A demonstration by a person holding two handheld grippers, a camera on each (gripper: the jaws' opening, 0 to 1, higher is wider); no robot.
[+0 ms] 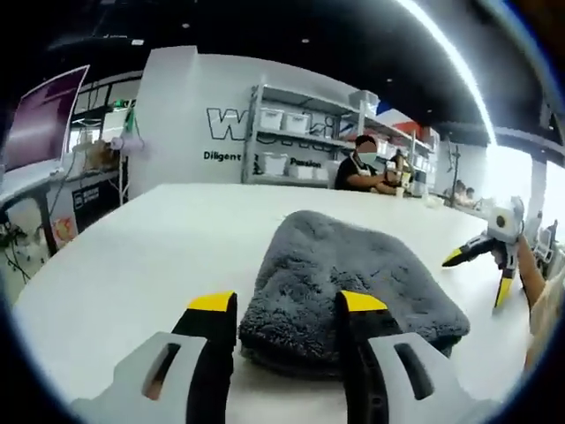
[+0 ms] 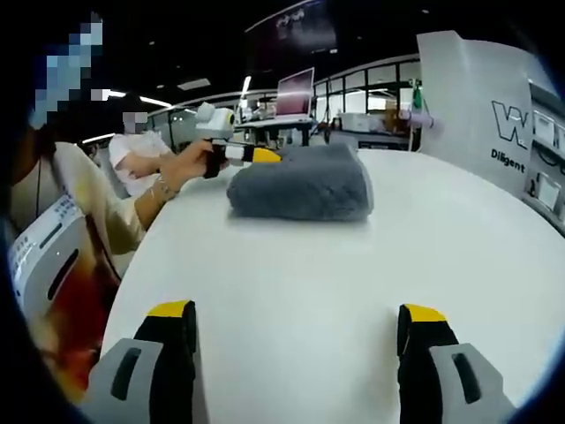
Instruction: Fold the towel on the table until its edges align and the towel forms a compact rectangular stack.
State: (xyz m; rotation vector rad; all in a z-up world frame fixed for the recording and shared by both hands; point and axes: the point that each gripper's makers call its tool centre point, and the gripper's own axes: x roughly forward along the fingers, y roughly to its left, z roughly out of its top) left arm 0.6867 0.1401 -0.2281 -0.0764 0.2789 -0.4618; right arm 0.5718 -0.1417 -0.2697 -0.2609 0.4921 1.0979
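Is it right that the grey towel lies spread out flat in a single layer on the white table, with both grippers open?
Not quite. The grey towel is already folded into a thick, compact stack, as the right gripper view shows. The rest holds: it lies on the white table, and the left gripper and right gripper are both open.

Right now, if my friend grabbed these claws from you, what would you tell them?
Left claw: open, right at the near edge of the grey towel, jaws either side of that edge, nothing gripped.
Right claw: open, empty, back from the towel over bare white table.
The towel lies on the table, already folded into a thick, compact stack.
Done: the folding, by the look of it.
Left: probably only check that the edges line up, tidy the near edge if it needs it, then pull both claws away.
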